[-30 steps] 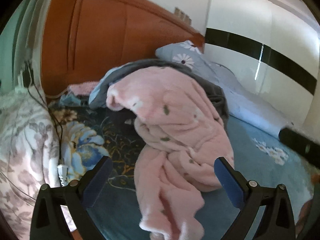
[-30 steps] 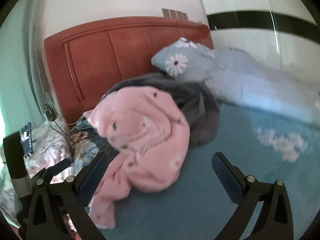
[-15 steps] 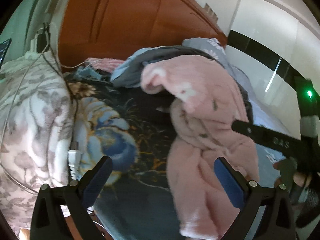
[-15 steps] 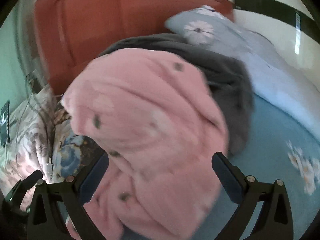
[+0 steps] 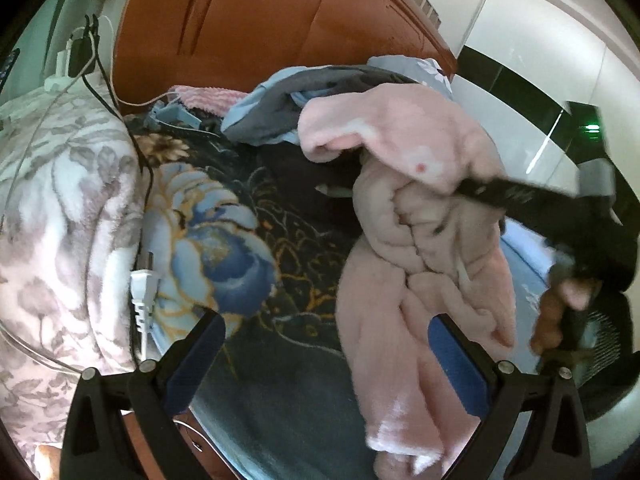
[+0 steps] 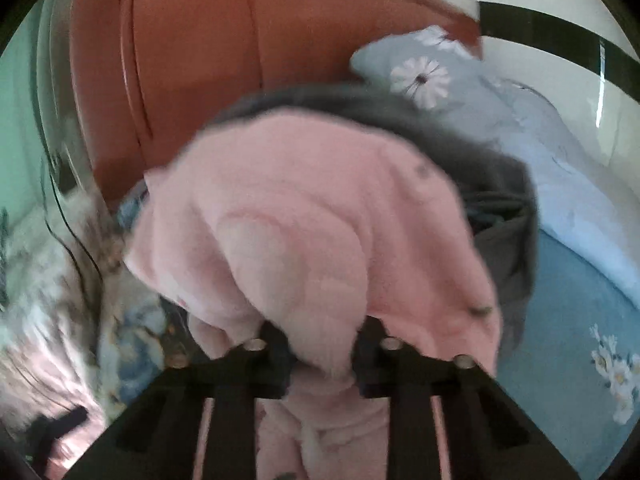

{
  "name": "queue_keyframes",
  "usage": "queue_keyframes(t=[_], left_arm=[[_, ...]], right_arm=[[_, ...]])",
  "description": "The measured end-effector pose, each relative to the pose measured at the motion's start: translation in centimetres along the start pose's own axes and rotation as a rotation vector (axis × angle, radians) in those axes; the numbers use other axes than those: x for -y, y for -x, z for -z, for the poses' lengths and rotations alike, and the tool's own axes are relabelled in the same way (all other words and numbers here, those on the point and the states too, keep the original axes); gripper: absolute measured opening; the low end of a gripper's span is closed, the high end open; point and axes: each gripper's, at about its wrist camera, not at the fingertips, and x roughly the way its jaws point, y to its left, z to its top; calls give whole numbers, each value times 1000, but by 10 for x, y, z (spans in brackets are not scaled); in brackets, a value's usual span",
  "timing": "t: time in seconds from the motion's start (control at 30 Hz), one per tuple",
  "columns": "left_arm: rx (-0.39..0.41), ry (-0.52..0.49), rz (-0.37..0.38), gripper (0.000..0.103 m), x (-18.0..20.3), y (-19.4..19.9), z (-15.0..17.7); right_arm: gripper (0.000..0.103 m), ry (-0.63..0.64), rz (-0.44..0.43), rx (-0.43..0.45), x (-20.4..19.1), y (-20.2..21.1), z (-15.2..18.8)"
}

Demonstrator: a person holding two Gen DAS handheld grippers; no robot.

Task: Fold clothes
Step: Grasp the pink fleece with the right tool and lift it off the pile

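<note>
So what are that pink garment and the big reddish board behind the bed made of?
The pink garment looks like soft fleece or plush: fuzzy, thick, matte folds. The headboard looks like reddish-brown wood with a smooth, faintly glossy finish; it could be veneer.

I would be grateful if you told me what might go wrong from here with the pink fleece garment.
1. The right claw is closing on a thick bunch of the pink fleece garment; it may catch several layers, so the garment may lift bunched.
2. The grey garment lies right under it and might drag along.
3. The left claw is open and empty, so the loose lower end hangs unsupported.
</note>
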Motion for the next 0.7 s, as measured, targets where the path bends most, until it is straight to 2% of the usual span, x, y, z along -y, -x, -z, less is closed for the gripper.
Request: queue_keyframes(t=[0.17, 0.3, 0.43, 0.7], left_arm=[[-1, -21, 33, 103, 18, 12, -1], [0, -53, 67, 103, 41, 26, -1], [4, -111, 104, 103, 71, 40, 5], [-19, -192, 165, 103, 130, 59, 25]], right_arm=[[15, -107, 16, 134, 42, 64, -22], [15, -177, 60, 224, 79, 128, -22], [15, -274, 104, 272, 118, 199, 1], [14, -411, 301, 342, 188, 322, 76]])
